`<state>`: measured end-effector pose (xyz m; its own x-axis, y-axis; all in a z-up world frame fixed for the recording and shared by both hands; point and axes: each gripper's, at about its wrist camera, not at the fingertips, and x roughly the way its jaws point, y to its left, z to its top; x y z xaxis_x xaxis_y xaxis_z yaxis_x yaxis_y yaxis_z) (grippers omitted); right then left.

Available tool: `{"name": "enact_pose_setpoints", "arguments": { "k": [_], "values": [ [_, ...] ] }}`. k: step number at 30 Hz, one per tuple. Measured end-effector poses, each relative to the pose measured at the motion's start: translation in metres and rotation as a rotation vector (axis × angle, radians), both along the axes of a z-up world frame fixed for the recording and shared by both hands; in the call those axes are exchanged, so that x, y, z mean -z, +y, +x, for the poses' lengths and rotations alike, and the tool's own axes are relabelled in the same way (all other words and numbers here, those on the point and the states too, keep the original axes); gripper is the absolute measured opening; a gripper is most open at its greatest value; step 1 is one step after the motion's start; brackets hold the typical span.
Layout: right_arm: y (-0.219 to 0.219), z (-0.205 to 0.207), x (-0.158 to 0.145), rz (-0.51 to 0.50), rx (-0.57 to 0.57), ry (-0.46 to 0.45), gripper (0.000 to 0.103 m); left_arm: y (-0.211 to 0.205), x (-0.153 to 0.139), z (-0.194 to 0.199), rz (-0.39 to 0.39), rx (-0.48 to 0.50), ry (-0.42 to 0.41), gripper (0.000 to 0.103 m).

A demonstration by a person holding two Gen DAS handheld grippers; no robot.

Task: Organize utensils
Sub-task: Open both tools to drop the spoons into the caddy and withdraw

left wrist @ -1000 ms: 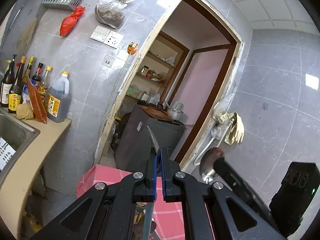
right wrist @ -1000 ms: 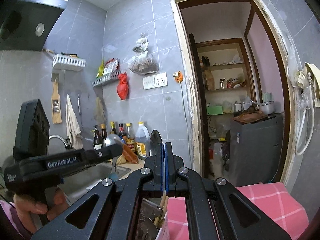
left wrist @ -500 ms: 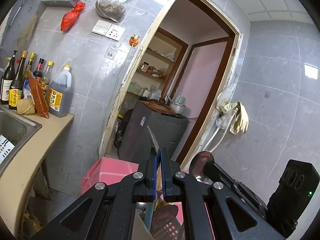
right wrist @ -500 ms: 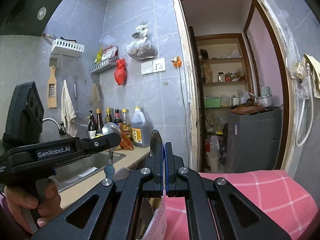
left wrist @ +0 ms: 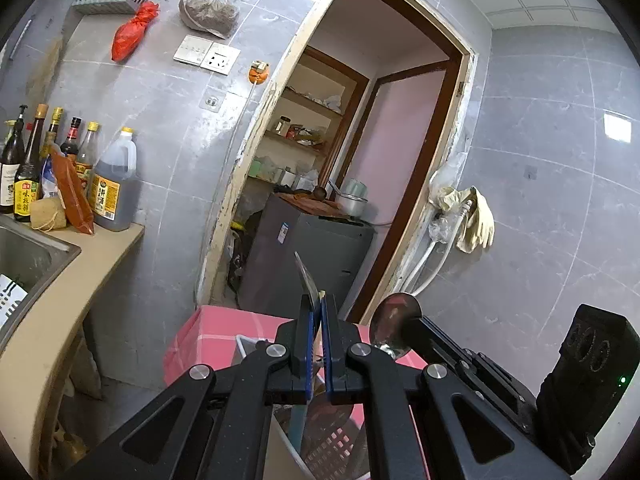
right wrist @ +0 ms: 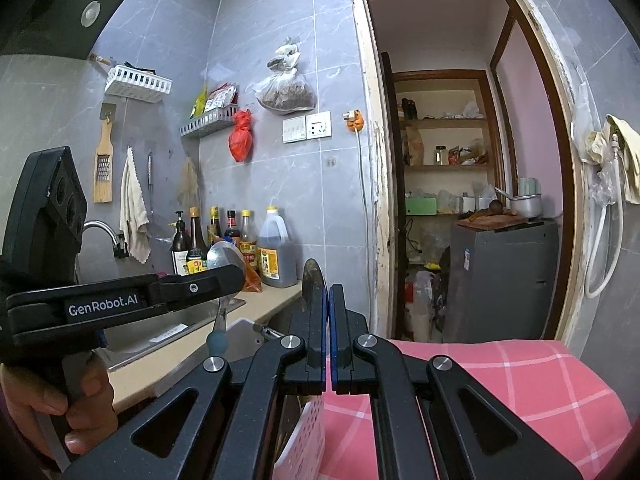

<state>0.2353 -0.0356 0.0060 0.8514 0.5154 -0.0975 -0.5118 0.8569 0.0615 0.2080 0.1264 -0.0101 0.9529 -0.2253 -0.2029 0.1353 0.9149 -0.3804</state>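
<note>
Both hands just dropped toward the white utensil basket on the pink checked cloth at bottom centre, left gripper jaws clamped on a spoon, right gripper jaws clamped on another spoon, so release into the basket looks next.

— How is the feed on my end? I see even, soft daylight, no hard shadows, both views sharp.

— I get glare patches on the grey wall tiles, and the door frame bows with fisheye curve. Black corners ring each view; the range hood sits dark.
</note>
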Motion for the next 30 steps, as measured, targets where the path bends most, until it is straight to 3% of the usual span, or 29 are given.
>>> {"name": "enact_pose_setpoints", "arguments": {
  "k": [14, 16, 20, 28, 30],
  "values": [
    [-0.004, -0.002, 0.009, -0.002, -0.026, 0.068, 0.003, 0.002, 0.007, -0.008, -0.027, 0.026, 0.056, 0.006],
    [-0.006, -0.003, 0.011, -0.005, -0.026, 0.084, 0.003, 0.002, 0.006, -0.011, -0.027, 0.026, 0.059, 0.009],
    [-0.007, -0.003, 0.012, -0.012, -0.037, 0.119, 0.005, 0.002, 0.001, -0.019, -0.031, 0.018, 0.050, 0.028],
    [-0.018, -0.012, 0.001, 0.009, -0.022, 0.131, 0.008, 0.003, -0.009, -0.035, -0.012, -0.044, 0.067, 0.033],
    [-0.021, -0.016, -0.005, 0.012, -0.018, 0.129, 0.014, 0.002, -0.014, -0.041, 0.001, -0.064, 0.078, 0.036]
  ]
}}
